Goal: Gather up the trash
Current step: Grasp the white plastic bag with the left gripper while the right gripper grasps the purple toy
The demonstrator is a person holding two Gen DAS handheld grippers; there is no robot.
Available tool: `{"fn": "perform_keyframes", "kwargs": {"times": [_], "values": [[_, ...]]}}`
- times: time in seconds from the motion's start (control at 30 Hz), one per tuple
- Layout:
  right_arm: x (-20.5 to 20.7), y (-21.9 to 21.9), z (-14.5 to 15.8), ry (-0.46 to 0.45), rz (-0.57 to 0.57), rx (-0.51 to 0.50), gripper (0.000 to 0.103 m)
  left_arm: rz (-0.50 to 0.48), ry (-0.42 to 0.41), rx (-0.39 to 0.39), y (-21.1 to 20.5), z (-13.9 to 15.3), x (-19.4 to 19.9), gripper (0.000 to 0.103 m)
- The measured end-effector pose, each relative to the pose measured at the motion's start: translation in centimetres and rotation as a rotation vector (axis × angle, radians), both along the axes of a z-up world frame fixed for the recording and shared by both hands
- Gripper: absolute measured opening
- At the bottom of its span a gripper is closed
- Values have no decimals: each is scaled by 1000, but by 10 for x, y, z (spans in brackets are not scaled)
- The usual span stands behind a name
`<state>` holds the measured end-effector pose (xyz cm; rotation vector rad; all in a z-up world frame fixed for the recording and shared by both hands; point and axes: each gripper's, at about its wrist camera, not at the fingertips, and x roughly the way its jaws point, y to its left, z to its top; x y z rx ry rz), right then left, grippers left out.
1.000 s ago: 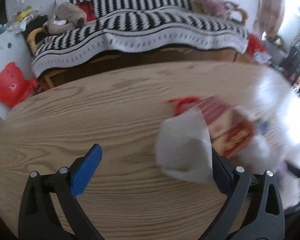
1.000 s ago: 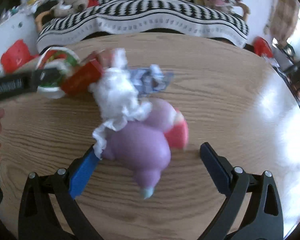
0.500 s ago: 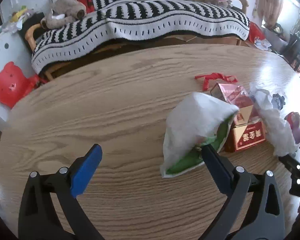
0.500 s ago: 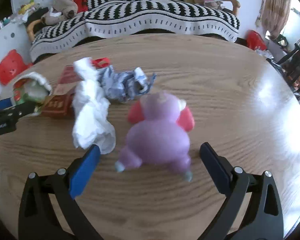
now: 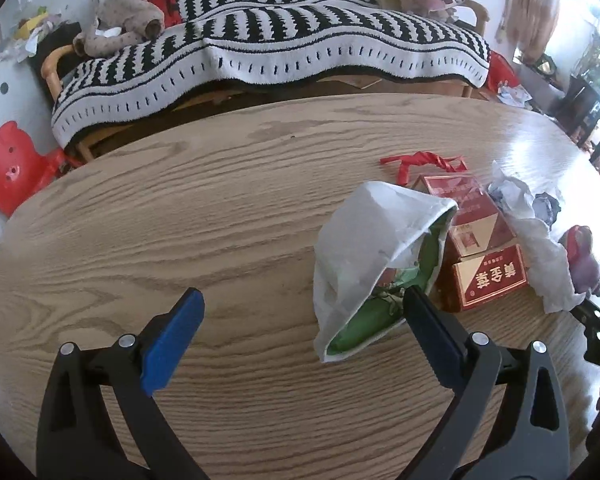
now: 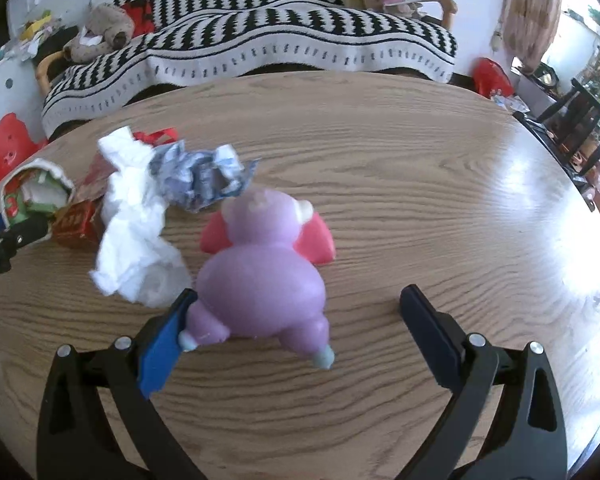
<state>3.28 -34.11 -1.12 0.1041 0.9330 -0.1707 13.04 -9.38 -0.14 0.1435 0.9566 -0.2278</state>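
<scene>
On the round wooden table (image 5: 180, 216) lies a heap of trash: a white paper cup with green inside (image 5: 376, 260) on its side, a red carton (image 5: 476, 248), a crumpled white tissue (image 5: 540, 248), a grey crumpled wrapper (image 6: 200, 176) and a red ribbon (image 5: 420, 160). My left gripper (image 5: 300, 320) is open; its right finger touches the cup's mouth. My right gripper (image 6: 296, 316) is open around a purple pig toy (image 6: 264, 276), whose rump rests against the left finger. The cup (image 6: 36, 192), carton (image 6: 76, 220) and tissue (image 6: 132, 236) also show in the right wrist view.
A sofa with a black-and-white striped blanket (image 5: 268, 48) stands beyond the table's far edge, with a plush toy (image 5: 124, 24) on it. A red pig-shaped stool (image 5: 8, 164) sits at the left. Dark chairs (image 6: 580, 120) stand at the right.
Both grippers have steadied after fast motion. The left gripper has closed in on the cup. The purple pig now sits between the right gripper's fingers, turned upright.
</scene>
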Motion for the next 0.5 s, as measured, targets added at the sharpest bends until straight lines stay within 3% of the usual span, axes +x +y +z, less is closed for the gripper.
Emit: {"fn": "perform_keyframes", "kwargs": {"times": [0.37, 0.43, 0.47, 0.5], "values": [[3, -5, 2, -7, -5, 19, 96, -5, -26, -47, 1, -2, 3, 97], [2, -10, 5, -23, -14, 53, 91, 5, -30, -60, 4, -2, 4, 96], [2, -11, 7, -35, -13, 63, 86, 7, -28, -77, 6, -2, 4, 91], [1, -10, 8, -41, -12, 55, 72, 5, -18, -92, 7, -2, 5, 62]]}}
